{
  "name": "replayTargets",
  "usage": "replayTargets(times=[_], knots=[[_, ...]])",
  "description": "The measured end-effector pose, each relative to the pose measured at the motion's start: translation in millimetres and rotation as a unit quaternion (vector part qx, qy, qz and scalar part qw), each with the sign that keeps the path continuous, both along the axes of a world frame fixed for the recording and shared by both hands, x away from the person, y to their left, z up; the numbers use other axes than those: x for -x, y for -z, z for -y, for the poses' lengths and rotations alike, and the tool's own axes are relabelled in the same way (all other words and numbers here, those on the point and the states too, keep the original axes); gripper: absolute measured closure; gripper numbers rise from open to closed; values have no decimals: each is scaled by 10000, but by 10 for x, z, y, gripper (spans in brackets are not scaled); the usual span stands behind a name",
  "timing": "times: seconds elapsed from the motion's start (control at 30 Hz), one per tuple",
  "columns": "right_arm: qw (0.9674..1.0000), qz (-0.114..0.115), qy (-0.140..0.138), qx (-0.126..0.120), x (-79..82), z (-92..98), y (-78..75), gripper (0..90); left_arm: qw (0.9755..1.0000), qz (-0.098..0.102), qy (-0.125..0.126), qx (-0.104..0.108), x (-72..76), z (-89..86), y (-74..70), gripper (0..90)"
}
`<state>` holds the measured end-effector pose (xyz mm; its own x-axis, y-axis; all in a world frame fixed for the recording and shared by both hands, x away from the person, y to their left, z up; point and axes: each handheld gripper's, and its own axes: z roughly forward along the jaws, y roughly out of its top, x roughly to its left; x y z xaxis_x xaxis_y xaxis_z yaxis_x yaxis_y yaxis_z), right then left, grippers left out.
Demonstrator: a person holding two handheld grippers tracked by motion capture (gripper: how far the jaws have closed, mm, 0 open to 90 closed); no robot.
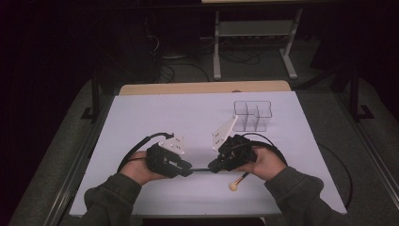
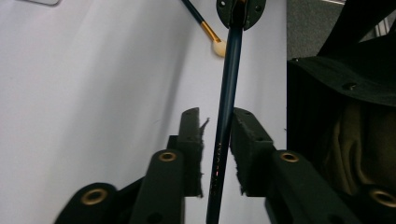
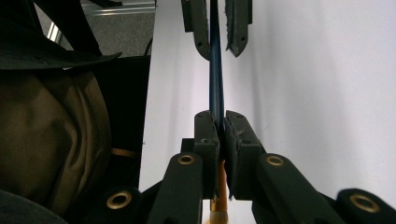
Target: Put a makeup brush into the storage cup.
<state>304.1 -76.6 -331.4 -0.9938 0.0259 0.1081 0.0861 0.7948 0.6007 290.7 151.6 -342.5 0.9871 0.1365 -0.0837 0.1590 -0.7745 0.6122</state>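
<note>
one slim dark-blue brush with gold ferrule: right gripper pinches it; left gripper jaws flank it, gap showing; second brush at 12 o'clock, cut off.

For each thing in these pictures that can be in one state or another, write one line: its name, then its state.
right gripper: shut on the brush.
left gripper: open, jaws either side of the brush handle, pads not pressing it.
brush: lifted off the table, level between the two grippers.
clear divided box: upright on the table, looks empty.
table: bears the box.
</note>
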Motion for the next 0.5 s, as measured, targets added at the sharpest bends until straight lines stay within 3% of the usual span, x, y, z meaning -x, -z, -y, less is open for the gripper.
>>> replayTargets(times=[0.3,0.5], knots=[[10000,-2,-62,-65,-3,-6,-7,834,9997,-87,242,-17,12,-2,15,832],[9998,49,-105,-171,-6,14,6,816,9996,-10,289,34,46,-20,25,847]])
